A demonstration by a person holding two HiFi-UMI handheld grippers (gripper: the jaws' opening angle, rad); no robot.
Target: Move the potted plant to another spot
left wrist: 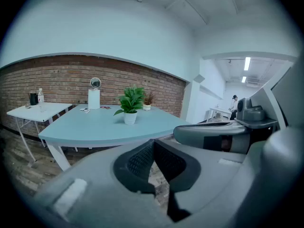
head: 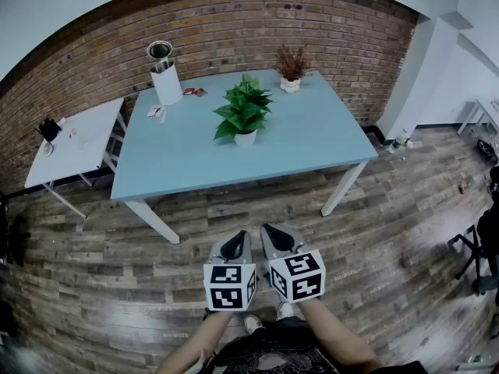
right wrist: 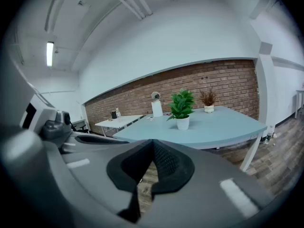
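Potted plant (head: 244,111), leafy green in a small white pot, stands upright near the middle of a pale blue table (head: 312,146), well apart from me. I stand back on the wooden floor (head: 374,248), with open floor between me and the table's near edge. I hold my left gripper (head: 232,248) and right gripper (head: 281,240) side by side, close to my body, both aimed slightly downward toward the table. Each has its jaws pressed together with nothing between them. At the table's far right corner sits a smaller reddish plant (head: 291,68) in a pale pot. At the far left stands a tall white cylinder (head: 165,80) with a few small items beside it. A white side table (head: 78,150) lies further left.

As I judge it, the task has not begun. Several things could go wrong from here. I could arrive with the jaws closed and nudge the pot over instead of taking it. I could close on the broad leaves, which overhang the narrow pot, so the plant tears or slips. Gripping the pot too high or off centre could tilt it and spill soil. I could also set it down against the cylinder or the smaller plant.
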